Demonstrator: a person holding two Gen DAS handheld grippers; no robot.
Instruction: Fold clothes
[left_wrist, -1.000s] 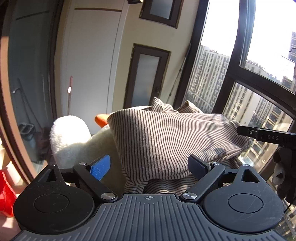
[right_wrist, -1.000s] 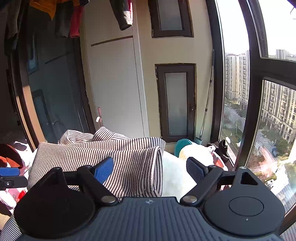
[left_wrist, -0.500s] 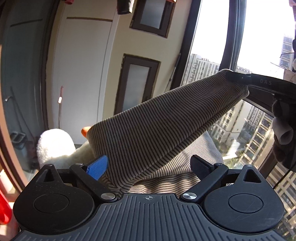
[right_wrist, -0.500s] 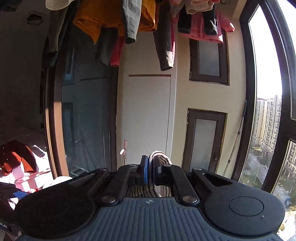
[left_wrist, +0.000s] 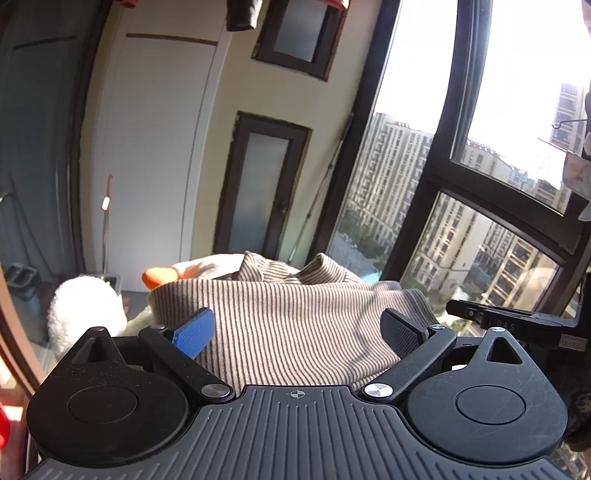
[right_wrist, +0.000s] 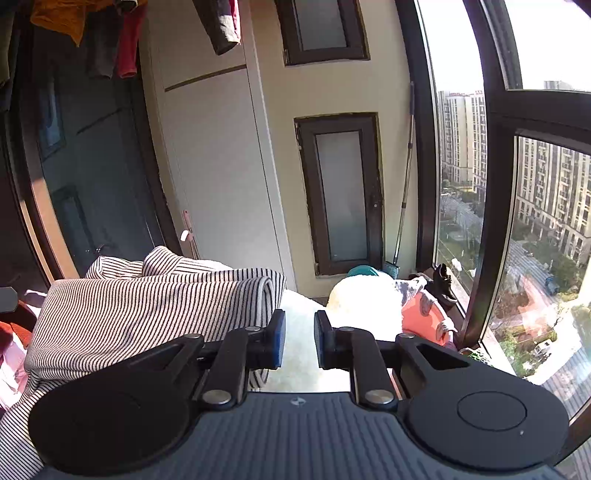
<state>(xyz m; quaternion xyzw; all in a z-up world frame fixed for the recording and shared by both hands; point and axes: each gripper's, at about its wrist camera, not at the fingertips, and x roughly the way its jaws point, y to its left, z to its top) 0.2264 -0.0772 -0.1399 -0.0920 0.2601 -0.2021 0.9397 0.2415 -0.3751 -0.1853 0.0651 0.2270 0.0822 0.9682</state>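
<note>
Left wrist view: left tool (left_wrist: 297, 330), jaws wide, nothing gripped; brown-and-cream striped knit garment (left_wrist: 295, 325) lies folded directly ahead, released to settle. Right tool (right_wrist: 299, 341), jaws narrow and opening, empty, garment's rolled edge just left. Beyond: white fluffy cushion (right_wrist: 362, 299), then dark-framed window (right_wrist: 491, 206).

"DAS" on right gripper (left_wrist: 508, 322)

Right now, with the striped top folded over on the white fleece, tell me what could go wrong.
The rolled right edge of the striped top looks loose; with the right gripper opening its jaws and nothing between them, the fold may spring back. The top's near edge trails under the left gripper, whose wide-open jaws could snag it.
</note>
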